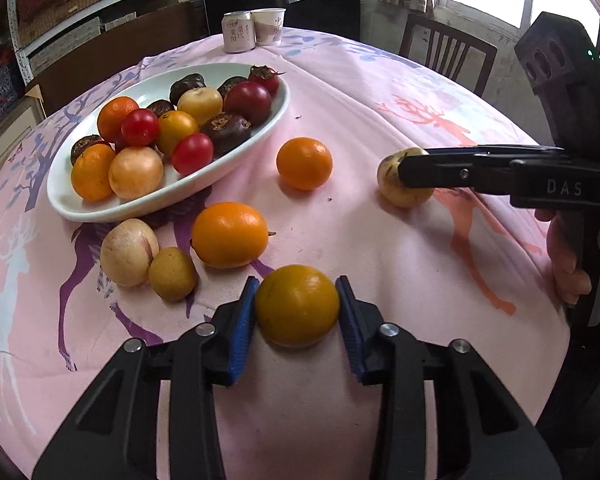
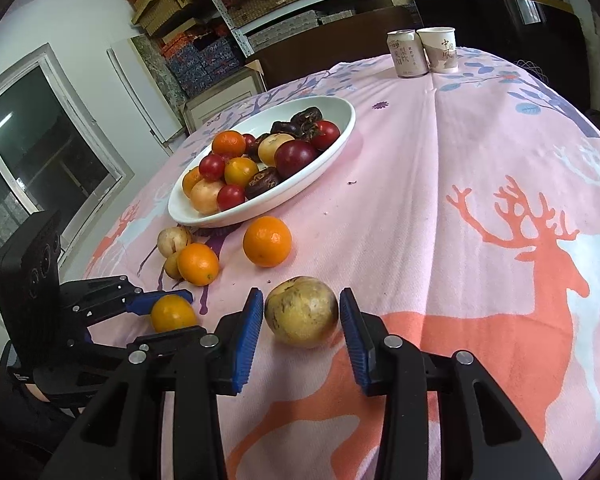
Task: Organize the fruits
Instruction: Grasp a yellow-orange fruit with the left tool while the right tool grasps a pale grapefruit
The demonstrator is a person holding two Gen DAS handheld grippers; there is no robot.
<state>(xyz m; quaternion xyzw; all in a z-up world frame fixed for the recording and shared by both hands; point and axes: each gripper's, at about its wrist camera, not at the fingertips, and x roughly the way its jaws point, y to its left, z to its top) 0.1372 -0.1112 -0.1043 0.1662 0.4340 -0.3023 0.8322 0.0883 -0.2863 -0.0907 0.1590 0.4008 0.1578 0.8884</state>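
Left gripper (image 1: 297, 312): ribbed blue pads closed against the sides of a smooth, round yellow-orange fruit (image 1: 297, 306), which rests on the surface (image 1: 380, 264) at 6 o'clock in the left wrist view. Right gripper (image 2: 300, 312): jaws narrow around a pale, speckled, roundish fruit (image 2: 302, 311), the left pad touching its skin, the right pad close beside it; whether it presses cannot be told. Glossy white oval dish (image 1: 100, 210) at 10 o'clock, heaped with oranges, red tomatoes and dark wrinkled fruits. The cloth is pink woven fabric with a deer print.
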